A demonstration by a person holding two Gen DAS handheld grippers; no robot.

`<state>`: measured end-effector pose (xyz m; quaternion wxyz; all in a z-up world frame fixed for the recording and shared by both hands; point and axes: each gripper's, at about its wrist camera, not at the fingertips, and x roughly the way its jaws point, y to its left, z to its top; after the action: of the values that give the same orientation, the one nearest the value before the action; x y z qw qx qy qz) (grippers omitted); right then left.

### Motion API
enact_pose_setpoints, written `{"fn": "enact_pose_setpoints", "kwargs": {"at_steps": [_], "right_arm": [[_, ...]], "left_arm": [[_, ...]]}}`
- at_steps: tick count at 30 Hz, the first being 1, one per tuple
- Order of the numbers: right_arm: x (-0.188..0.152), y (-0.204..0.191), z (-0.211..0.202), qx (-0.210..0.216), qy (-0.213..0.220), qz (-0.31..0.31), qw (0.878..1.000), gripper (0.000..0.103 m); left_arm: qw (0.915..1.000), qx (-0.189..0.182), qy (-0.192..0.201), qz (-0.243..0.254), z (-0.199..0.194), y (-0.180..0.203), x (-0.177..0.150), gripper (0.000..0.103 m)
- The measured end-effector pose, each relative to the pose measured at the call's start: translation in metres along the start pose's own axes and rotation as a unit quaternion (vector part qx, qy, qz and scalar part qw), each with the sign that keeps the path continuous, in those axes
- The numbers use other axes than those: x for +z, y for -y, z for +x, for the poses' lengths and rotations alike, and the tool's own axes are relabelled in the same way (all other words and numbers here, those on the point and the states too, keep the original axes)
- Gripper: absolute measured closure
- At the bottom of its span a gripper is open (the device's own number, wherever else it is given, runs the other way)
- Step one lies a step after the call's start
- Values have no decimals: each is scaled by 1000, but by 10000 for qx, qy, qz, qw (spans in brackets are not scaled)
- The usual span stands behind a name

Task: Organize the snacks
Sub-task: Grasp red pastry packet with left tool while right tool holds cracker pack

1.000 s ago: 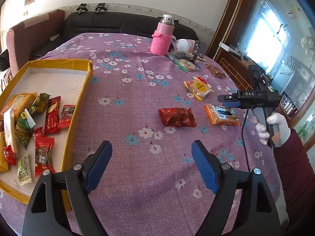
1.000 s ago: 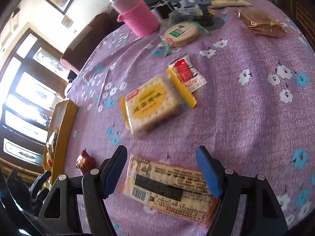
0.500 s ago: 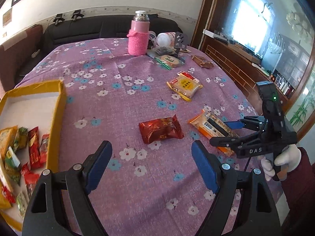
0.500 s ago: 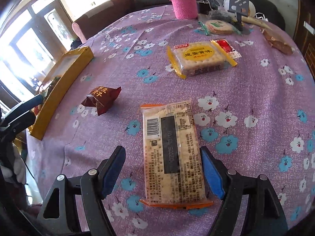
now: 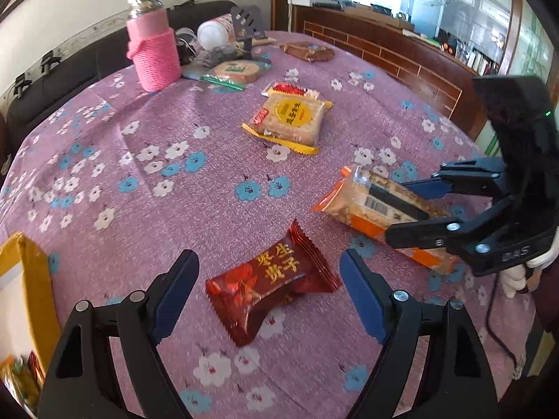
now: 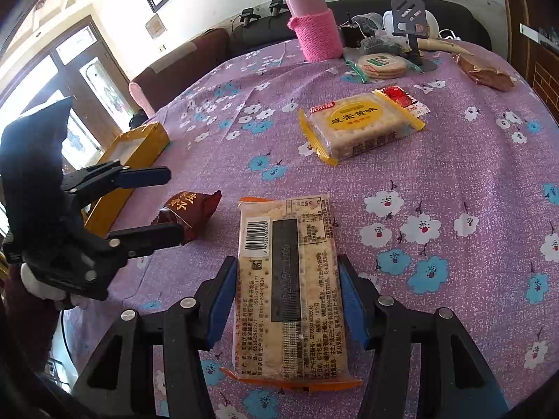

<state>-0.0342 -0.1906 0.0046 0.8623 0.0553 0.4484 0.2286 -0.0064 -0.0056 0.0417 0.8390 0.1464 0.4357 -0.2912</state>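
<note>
Both views differ: right gripper (image 6: 284, 296) jaws clamp the cracker pack (image 6: 288, 279); left gripper (image 5: 269, 296) jaws gape around the red snack (image 5: 272, 281).

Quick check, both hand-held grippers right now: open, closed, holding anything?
Left hand-held gripper: open, holding nothing; the red snack packet lies between its fingers.
Right hand-held gripper: shut on the orange-edged cracker pack, pads against both its long sides.

My right gripper (image 6: 284, 300) has closed in on the long cracker pack (image 6: 288, 279); my left gripper (image 5: 269, 293) has moved up to straddle the red snack (image 5: 274, 279).
</note>
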Motion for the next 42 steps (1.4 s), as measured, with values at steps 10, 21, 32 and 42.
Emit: {"fn": "enact_pose_setpoints", "kwargs": {"at_steps": [10,21,32,42], "right_arm": [[-2,0,0,35,74,-4,10000,46],[-5,-11,0,-392,202,-185,9989,46],[-4,-24,-23,-196,361,207,9989,46],[-9,-42,-32,-73,354,147,9992,46]], "left_arm": [[9996,-16,-146,-254,11,21,-6,60],[9876,-100,550,-1467,-64,-8,-48,84],[9815,-87,821,-1728,-91,-26,-88,31],[9933,225,435,-1047,-44,10,-65,29]]}}
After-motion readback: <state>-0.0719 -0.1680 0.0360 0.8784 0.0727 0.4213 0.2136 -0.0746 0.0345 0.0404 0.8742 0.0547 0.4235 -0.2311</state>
